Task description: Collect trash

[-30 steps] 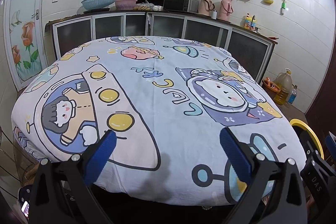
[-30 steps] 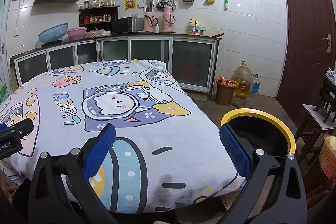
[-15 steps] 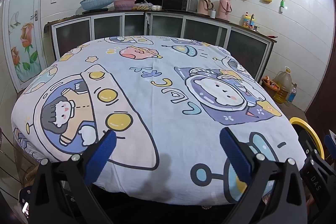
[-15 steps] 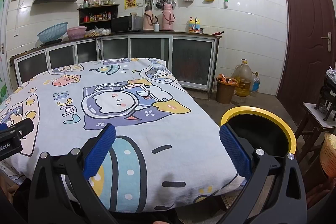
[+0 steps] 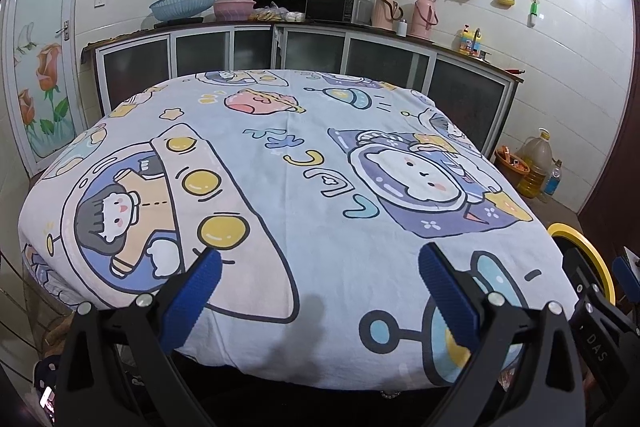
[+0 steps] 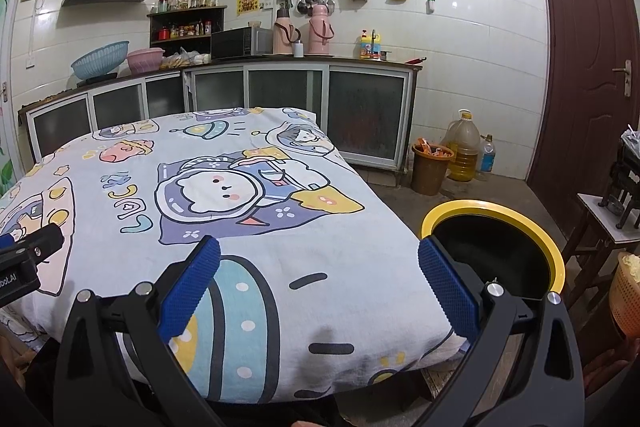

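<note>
Little has changed over the last second — both the left gripper [image 5: 318, 277] and right gripper [image 6: 319, 273] stay spread wide and empty above the cartoon-print tablecloth [image 5: 304, 163], the yellow-rimmed bin [image 6: 494, 207] waiting, no trash in sight.

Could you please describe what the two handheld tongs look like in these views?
Both the left tongs and the right tongs share one design: black plastic V-shaped arms with silver round bolts, each ending in a blue pad with knurled texture. White lettering shows on the black bodies where each appears in the other's view. No cables or sleeves show.
</note>
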